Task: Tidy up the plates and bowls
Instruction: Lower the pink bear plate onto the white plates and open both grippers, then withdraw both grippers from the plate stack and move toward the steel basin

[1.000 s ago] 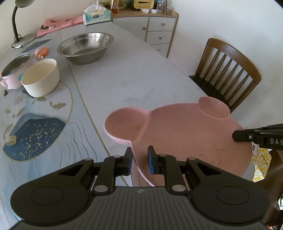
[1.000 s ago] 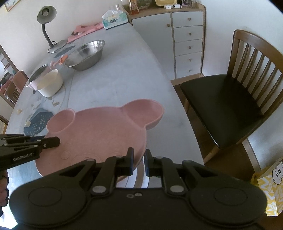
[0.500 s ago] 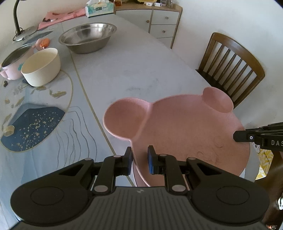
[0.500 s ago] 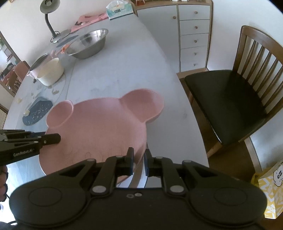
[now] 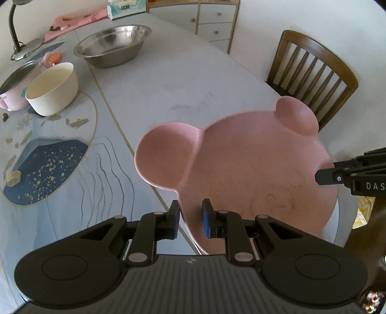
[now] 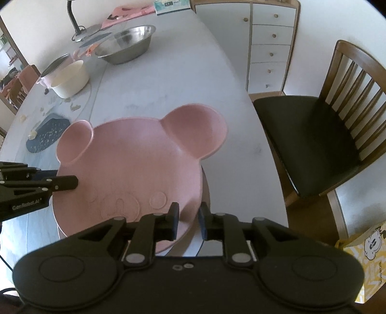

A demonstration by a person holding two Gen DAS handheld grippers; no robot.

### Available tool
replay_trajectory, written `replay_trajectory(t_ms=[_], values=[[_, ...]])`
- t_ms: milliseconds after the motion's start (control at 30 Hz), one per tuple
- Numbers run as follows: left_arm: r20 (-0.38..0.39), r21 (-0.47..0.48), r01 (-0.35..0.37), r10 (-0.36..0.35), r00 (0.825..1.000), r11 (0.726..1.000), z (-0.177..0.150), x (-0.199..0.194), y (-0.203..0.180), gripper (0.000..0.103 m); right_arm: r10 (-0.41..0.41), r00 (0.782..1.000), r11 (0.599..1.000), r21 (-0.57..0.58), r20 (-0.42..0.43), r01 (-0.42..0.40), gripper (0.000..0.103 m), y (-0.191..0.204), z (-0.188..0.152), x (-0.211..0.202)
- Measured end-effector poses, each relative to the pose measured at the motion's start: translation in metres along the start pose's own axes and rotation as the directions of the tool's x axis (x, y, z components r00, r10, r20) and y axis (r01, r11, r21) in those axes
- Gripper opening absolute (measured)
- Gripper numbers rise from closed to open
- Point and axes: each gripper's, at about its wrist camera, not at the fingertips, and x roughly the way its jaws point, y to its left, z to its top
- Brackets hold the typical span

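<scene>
A pink bear-shaped plate (image 5: pixel 241 169) (image 6: pixel 135 164) with two round ear cups lies at the near end of the table, apparently resting on it. My left gripper (image 5: pixel 191 217) is shut on the plate's left rim; its tip shows in the right wrist view (image 6: pixel 65 182). My right gripper (image 6: pixel 189 217) straddles the opposite rim. Its jaws are opening, the rim is still between them and the pads no longer press it. Its tip reaches over the plate's edge in the left wrist view (image 5: pixel 323 177). Farther back stand a cream bowl (image 5: pixel 51 88) and a steel bowl (image 5: pixel 113 46).
A pink pot (image 5: pixel 14 84) stands beside the cream bowl, a desk lamp (image 5: pixel 14 36) and tissue box (image 5: pixel 125 8) at the far end. A wooden chair (image 6: pixel 313 145) stands right of the table (image 6: pixel 156 91), a drawer cabinet (image 6: pixel 270 48) behind it, a yellow bag (image 6: pixel 366 244) on the floor.
The right gripper's jaws have spread apart around the plate's rim. The left gripper's gap looks the same. Both views have tilted slightly; the plate has stayed roughly where it was.
</scene>
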Motion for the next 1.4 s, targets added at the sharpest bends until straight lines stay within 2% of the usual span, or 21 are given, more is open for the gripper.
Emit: replay_trajectory(t_ms=[167,267,400,567,867,1000,1167,1200,1400], values=[[-0.015,0.011,0.021,-0.021,1.000,1.000,-0.002,-0.002,0.002,0.019,0.003,1.000,1.000,0.008,0.001,-0.003,0.030,0.001,0.002,-0.004],[-0.010,0.016,0.029,-0.029,1.000,0.999,-0.003,-0.004,0.003,0.032,-0.026,0.999,1.000,-0.006,0.018,0.026,0.054,0.005,0.001,-0.008],[-0.002,0.015,0.037,-0.037,0.999,0.999,-0.005,-0.007,0.006,0.043,-0.027,0.999,1.000,0.011,0.022,0.027,0.056,0.002,0.001,-0.012],[0.022,0.020,0.047,-0.047,0.999,0.999,-0.005,-0.016,0.008,0.051,-0.017,0.999,1.000,0.015,0.034,0.017,0.061,0.007,0.001,-0.021],[0.114,0.010,0.048,-0.049,0.992,0.999,-0.002,-0.050,0.017,0.053,0.019,0.995,1.000,-0.020,0.094,-0.018,0.069,0.031,0.005,-0.043],[0.180,-0.004,0.045,-0.043,0.983,0.999,0.001,-0.070,0.025,0.065,0.039,0.989,0.998,-0.046,0.142,-0.033,0.078,0.045,0.013,-0.056],[0.252,-0.033,0.031,-0.021,0.967,0.999,0.005,-0.092,0.039,0.066,0.070,0.981,0.996,-0.069,0.182,-0.058,0.084,0.065,0.026,-0.067],[0.263,-0.038,0.027,-0.016,0.965,0.999,0.006,-0.095,0.042,0.068,0.077,0.979,0.995,-0.077,0.188,-0.063,0.086,0.070,0.029,-0.069],[0.331,-0.058,-0.005,0.024,0.943,0.998,0.010,-0.115,0.061,0.073,0.077,0.967,0.991,-0.125,0.242,-0.048,0.097,0.100,0.046,-0.077]])
